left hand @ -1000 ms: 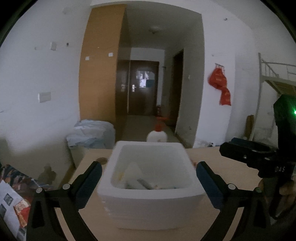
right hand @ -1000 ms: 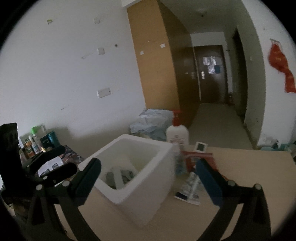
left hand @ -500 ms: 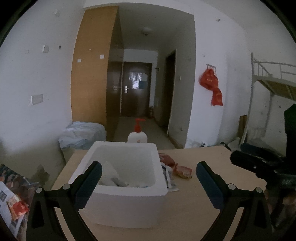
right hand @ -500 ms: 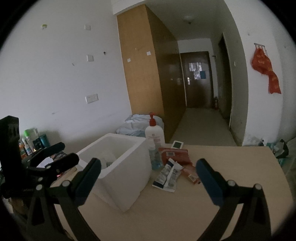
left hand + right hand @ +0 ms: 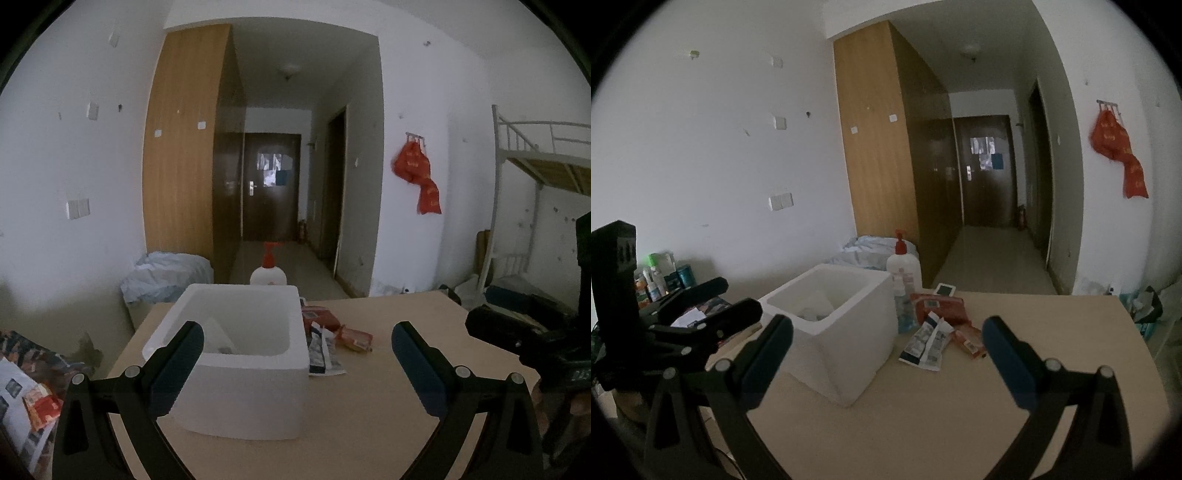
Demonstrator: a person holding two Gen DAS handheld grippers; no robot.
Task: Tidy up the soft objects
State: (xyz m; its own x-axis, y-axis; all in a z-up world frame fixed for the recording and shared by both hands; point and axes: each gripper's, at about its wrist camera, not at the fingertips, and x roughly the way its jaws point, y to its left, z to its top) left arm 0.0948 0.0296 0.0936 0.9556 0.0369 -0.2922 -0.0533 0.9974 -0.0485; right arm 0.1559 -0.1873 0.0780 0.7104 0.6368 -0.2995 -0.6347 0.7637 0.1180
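Tabletop: packets beyond right claw

left wrist view: looking level across the table from just in front of the white box, facing the hallway door | right wrist view: looking from the box's right, slightly farther back, angling left | both sharing box, pump bottle, packets

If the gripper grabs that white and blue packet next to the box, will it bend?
Probably yes. The white and blue packet looks flat and crinkled, so it likely flops. It lies flat on the table, so it shouldn't roll.
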